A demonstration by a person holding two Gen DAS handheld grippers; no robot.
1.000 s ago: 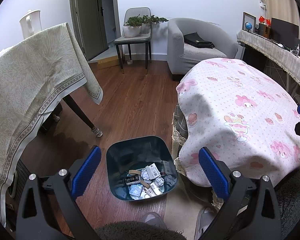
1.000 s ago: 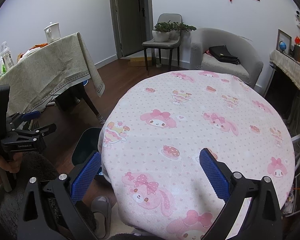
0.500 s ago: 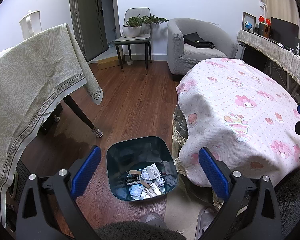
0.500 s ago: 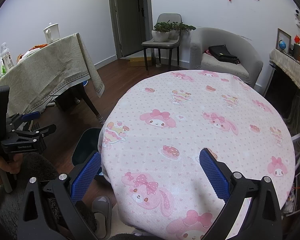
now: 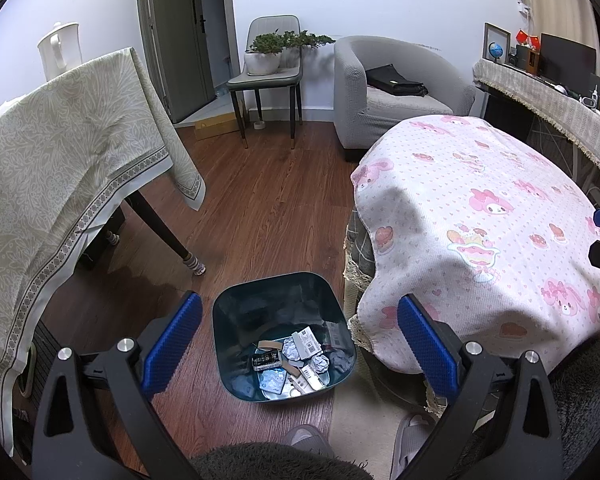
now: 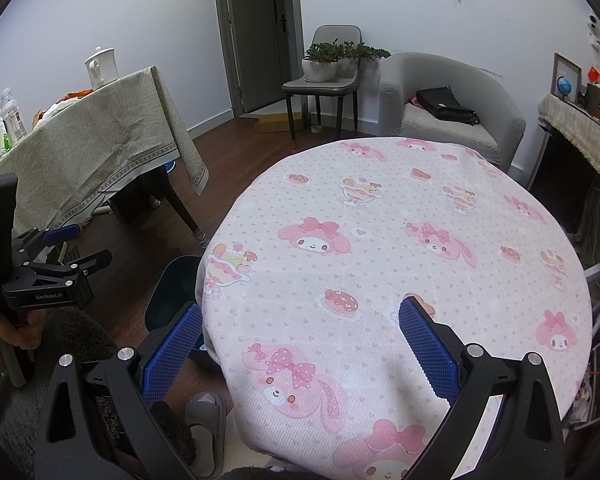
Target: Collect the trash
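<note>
your left gripper [image 5: 298, 346] hangs released over the bin [image 5: 240, 312] at six o'clock; right gripper [image 6: 300, 346] released too, holding nothing.

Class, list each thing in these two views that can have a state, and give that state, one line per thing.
Left gripper: open, holding nothing, above the bin.
Right gripper: open, holding nothing, over the tablecloth.
Dark teal plastic trash bin: upright on the floor, uncovered, trash only at its bottom.
Crumpled wrappers and packets: lying inside the bin.
Pink cartoon-print tablecloth: spread over the round table, nothing on it.
Grey door: open.
</note>
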